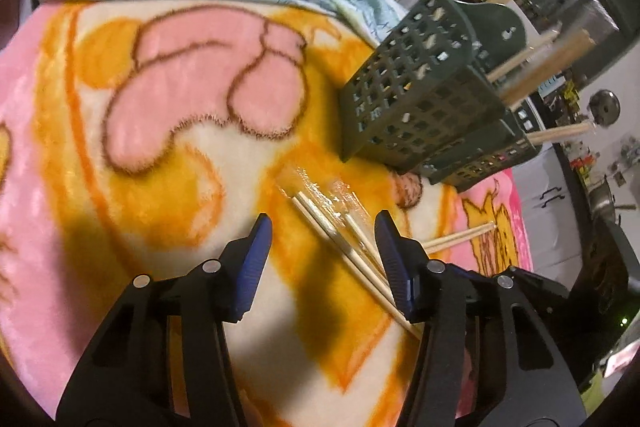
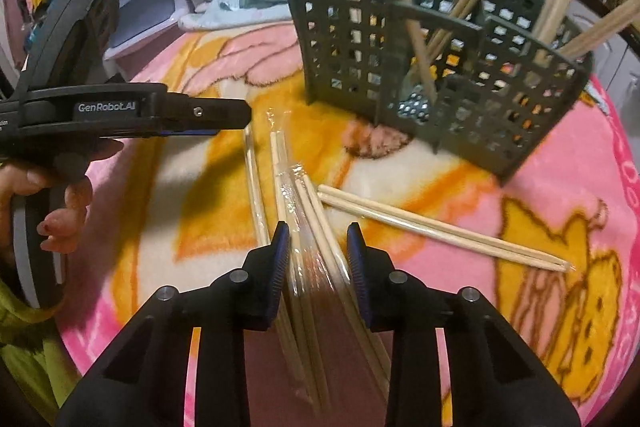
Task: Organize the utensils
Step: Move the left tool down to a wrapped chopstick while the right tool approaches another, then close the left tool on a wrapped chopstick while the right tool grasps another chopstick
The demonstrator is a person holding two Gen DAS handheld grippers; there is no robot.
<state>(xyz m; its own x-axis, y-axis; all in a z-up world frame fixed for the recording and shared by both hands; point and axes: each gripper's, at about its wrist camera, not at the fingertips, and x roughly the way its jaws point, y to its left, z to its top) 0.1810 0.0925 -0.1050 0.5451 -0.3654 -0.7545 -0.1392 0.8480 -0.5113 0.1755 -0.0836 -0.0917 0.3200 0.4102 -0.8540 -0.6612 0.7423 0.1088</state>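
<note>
right gripper (image 2: 318, 251) straddles wrapped chopsticks (image 2: 298, 227); caddy (image 2: 432, 67) near ahead.

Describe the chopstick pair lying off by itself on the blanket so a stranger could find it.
Start at the green basket on the pink-and-orange blanket. In front of it lies a bare pair, tips toward the yellow cartoon. Unlike the wrapped bundle between the right tongs, it has no plastic.

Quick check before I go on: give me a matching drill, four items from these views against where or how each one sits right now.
Items:
1. green utensil caddy
2. wrapped chopsticks
3. bare chopstick pair
4. left gripper

States:
A. lying loose on the blanket, right of the right gripper
B. jaws open, holding nothing
C. standing with chopsticks inside
D. between the right gripper's jaws

Pairs: 1-C, 2-D, 3-A, 4-B
</note>
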